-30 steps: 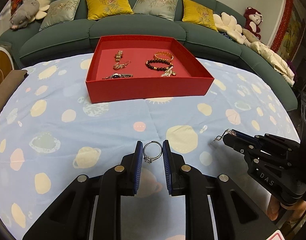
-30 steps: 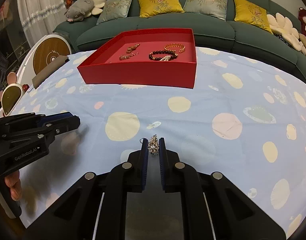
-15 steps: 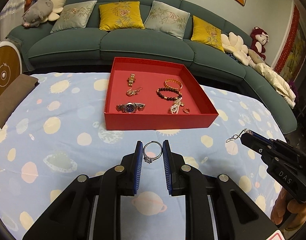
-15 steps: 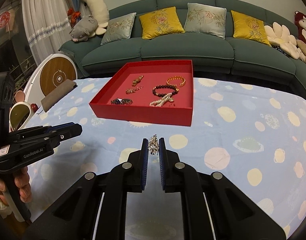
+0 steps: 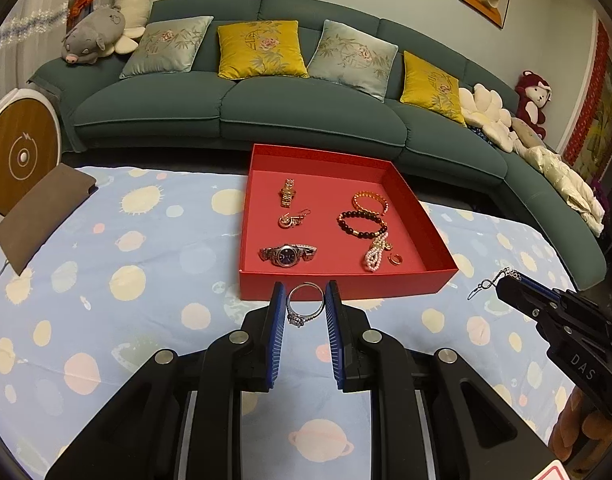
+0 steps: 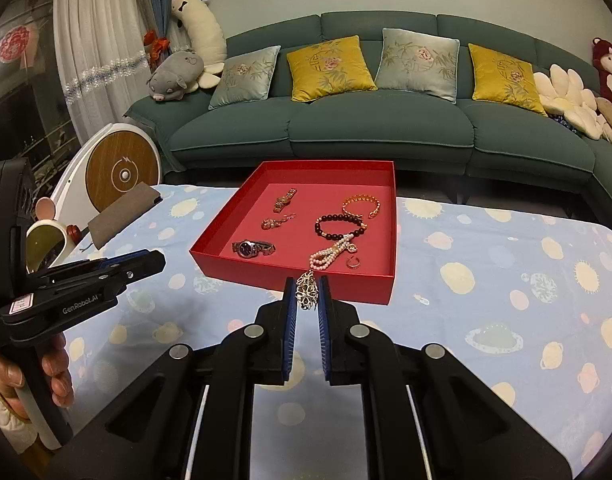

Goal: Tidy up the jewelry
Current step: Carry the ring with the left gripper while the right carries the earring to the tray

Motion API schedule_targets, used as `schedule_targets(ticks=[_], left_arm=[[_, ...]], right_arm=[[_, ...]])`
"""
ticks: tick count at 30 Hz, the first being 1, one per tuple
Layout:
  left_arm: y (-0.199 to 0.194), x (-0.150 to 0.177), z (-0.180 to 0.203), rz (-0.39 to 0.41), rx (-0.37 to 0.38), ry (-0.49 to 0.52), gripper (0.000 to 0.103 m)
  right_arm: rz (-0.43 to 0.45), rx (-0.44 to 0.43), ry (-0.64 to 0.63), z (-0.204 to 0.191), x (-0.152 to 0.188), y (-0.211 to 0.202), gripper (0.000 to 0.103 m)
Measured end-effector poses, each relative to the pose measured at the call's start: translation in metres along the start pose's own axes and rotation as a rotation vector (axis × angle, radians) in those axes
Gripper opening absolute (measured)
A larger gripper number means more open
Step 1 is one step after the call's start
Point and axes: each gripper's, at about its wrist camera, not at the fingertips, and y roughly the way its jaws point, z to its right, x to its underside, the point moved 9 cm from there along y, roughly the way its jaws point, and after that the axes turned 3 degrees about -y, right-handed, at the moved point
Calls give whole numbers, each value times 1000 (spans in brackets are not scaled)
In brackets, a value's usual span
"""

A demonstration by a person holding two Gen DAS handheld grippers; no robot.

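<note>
A red tray [image 5: 346,286] [image 6: 242,204] stands on the planet-print cloth and holds a silver watch [image 5: 288,255], a gold watch [image 5: 287,192], earrings [image 5: 292,219], a gold bangle [image 5: 370,201], a dark bead bracelet [image 5: 362,223], a pearl piece [image 5: 375,253] and a small gold ring [image 5: 395,259]. My left gripper [image 5: 305,304] is shut on a silver ring [image 5: 304,306], raised in front of the tray's near wall. My right gripper [image 6: 307,292] is shut on a silver flower earring [image 6: 307,290], also raised before the tray; it shows in the left wrist view [image 5: 506,280].
A brown pouch [image 5: 42,216] lies at the cloth's far left edge. A green sofa [image 5: 306,112] with cushions runs behind the table. A white and wood round appliance [image 6: 120,172] stands at the left. Open cloth lies left and right of the tray.
Both grippers have risen and tilted up with their jewelry held; the tray now appears lower and nearer the fingertips, and more of its inside shows.
</note>
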Motion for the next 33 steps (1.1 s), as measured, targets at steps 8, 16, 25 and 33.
schedule_targets(ticks=[8,16,25,33], left_arm=[[17,-17,-3,11,-19,-10,17],[39,-34,-8,12,-46,-8,17],[62,-46,-10,-1,-79,18,17],[72,-50,-17,-20,-100,24,17]], right_arm=[[-7,0,10,2,-8,12,10],[-18,12,13,10,-16,25,10],[-35,31,28,27,-25,46,10],[-53,51,51,42,-24,57,10]])
